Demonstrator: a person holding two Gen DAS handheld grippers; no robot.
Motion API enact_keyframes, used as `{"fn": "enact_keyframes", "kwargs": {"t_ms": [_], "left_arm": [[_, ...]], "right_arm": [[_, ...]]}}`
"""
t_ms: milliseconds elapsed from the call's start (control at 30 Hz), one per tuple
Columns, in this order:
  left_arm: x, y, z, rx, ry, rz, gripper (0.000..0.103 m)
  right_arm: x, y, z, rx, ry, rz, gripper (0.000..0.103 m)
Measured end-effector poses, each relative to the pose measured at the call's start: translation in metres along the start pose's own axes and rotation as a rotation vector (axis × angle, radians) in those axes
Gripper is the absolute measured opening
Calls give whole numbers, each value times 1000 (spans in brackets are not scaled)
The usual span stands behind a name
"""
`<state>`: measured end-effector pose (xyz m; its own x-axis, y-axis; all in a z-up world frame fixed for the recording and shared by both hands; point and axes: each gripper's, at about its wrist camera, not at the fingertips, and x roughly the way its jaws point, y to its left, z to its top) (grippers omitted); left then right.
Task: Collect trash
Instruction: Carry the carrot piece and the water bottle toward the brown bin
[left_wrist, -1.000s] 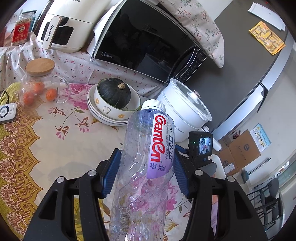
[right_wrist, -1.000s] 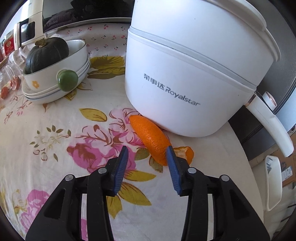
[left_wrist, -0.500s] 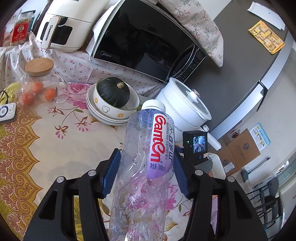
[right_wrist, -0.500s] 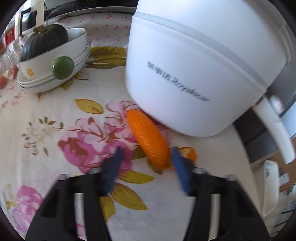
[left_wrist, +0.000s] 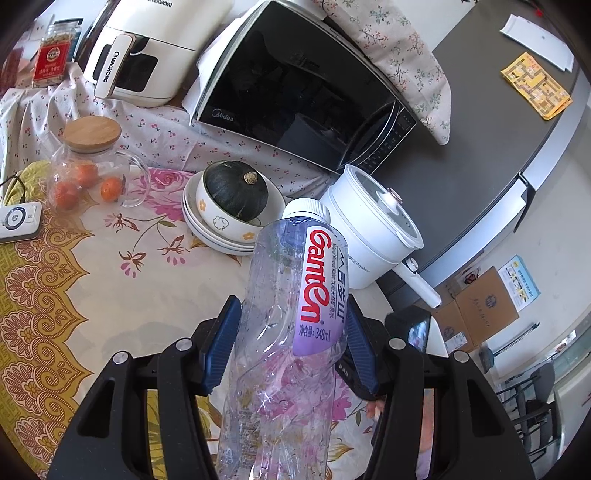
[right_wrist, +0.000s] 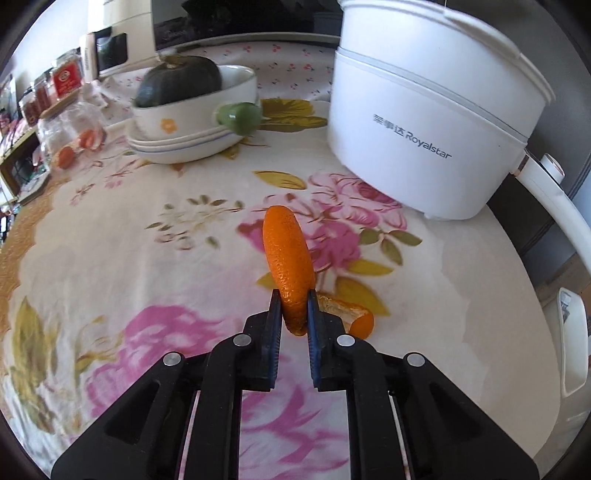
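My left gripper (left_wrist: 290, 347) is shut on an empty clear plastic Ganten bottle (left_wrist: 295, 314) with a white cap, held above the flowered tablecloth. My right gripper (right_wrist: 291, 314) is shut on a curled strip of orange peel (right_wrist: 288, 258) and holds it above the cloth, away from the white Royalstar pot (right_wrist: 436, 110). A smaller piece of the peel (right_wrist: 351, 314) shows just right of the jaws; whether it hangs from the strip or lies on the cloth I cannot tell.
A stack of bowls with a dark green squash (left_wrist: 236, 190) stands behind, a green knob (right_wrist: 240, 116) by it. A glass jar of small oranges (left_wrist: 86, 170), a microwave (left_wrist: 295, 96), a white appliance (left_wrist: 147, 55) and a white device (left_wrist: 18, 221) line the back and left. Table edge at right (right_wrist: 517, 314).
My right gripper has closed on the orange peel and lifted it back from the white pot. My left gripper still holds the bottle, almost unmoved.
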<state>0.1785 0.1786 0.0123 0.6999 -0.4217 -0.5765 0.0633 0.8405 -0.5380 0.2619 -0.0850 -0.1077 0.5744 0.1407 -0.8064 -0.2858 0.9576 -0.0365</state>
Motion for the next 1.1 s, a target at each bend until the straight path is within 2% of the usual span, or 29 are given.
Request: {"fn": "enact_keyframes", "kwargs": {"t_ms": [233,633,867,1100], "left_arm": [[1,-5,-9,16,22,9,55],[9,-29,-27,43,40,-35,55],[21,-60,-42,63,69,-96,55],[37,-111,-61,119,96,-171,55]], "right_arm": [[-51,20,-11,80,-95,40,11],[-124,1,-41,252,-239,55,11],[-155,-19,-51,281,-302,-8,12],[-177,-49,-69,328,-327,-67,12]]}}
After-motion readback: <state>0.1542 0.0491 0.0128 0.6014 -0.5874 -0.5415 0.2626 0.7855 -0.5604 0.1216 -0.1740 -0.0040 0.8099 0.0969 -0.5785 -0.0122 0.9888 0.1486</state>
